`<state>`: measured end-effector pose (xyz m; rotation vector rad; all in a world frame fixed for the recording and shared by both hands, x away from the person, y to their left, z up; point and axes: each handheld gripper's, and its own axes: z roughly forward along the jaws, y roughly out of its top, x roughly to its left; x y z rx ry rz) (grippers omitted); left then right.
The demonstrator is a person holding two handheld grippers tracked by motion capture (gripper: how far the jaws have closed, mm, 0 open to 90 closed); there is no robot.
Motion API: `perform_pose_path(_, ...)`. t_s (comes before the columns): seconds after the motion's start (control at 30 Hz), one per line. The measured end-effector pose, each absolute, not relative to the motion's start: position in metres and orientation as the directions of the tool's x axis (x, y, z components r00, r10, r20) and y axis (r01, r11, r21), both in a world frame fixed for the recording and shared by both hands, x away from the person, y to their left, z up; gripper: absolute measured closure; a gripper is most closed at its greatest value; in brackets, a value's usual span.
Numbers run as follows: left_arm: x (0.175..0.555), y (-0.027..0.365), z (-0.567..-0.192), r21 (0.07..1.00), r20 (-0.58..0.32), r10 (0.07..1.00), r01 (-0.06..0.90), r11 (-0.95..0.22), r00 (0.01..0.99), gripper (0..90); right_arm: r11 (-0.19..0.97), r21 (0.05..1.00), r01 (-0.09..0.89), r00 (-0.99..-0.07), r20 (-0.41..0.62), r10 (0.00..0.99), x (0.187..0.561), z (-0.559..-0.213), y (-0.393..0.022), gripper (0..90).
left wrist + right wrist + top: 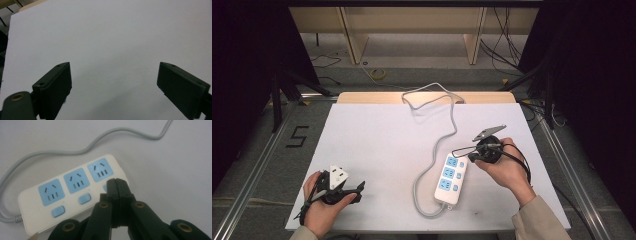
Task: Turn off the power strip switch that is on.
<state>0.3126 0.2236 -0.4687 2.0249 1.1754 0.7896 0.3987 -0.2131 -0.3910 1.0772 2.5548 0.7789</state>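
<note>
Right hand-held gripper (117, 182) — jaws together — over power strip (72, 195) switch.

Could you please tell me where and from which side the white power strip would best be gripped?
Grip the power strip across its narrow width, jaws on the two long side walls, coming straight down from above. It lies flat, sockets up, so only those parallel sides offer purchase. I would pick the middle, away from the grey cable at its near end. The right gripper, now shut, must open first.
</note>
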Motion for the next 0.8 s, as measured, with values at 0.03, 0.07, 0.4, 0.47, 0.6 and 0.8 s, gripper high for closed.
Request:
perform_pose_path(0.03, 0.3126, 0.2234, -0.4687, 0.780, 0.172, 0.893, 0.496, -0.381, 0.415, 11.8, 0.582, 0.569, 0.581, -0.692, -0.031, 0.721, 0.3989, -0.3909, -0.2129, 90.0)
perform_pose_path(0.07, 0.3125, 0.2232, -0.4686, 0.780, 0.173, 0.893, 0.496, -0.382, 0.416, 11.8, 0.581, 0.570, 0.581, -0.692, -0.030, 0.721, 0.3990, -0.3906, -0.2125, 90.0)
perform_pose_path(0.4, 0.3125, 0.2234, -0.4686, 0.781, 0.172, 0.893, 0.495, -0.380, 0.415, 11.8, 0.585, 0.564, 0.583, -0.694, -0.030, 0.720, 0.4023, -0.3908, -0.2101, 90.0)
perform_pose_path(0.47, 0.3125, 0.2234, -0.4686, 0.780, 0.173, 0.893, 0.495, -0.382, 0.416, 11.8, 0.585, 0.563, 0.584, -0.693, -0.030, 0.720, 0.4029, -0.3910, -0.2097, 90.0)
perform_pose_path(0.6, 0.3126, 0.2235, -0.4687, 0.780, 0.172, 0.893, 0.496, -0.381, 0.415, 11.8, 0.587, 0.561, 0.584, -0.695, -0.028, 0.718, 0.4043, -0.3917, -0.2087, 90.0)
perform_pose_path(0.8, 0.3126, 0.2235, -0.4687, 0.781, 0.172, 0.893, 0.496, -0.381, 0.415, 11.8, 0.589, 0.559, 0.583, -0.697, -0.028, 0.716, 0.4063, -0.3924, -0.2062, 90.0)
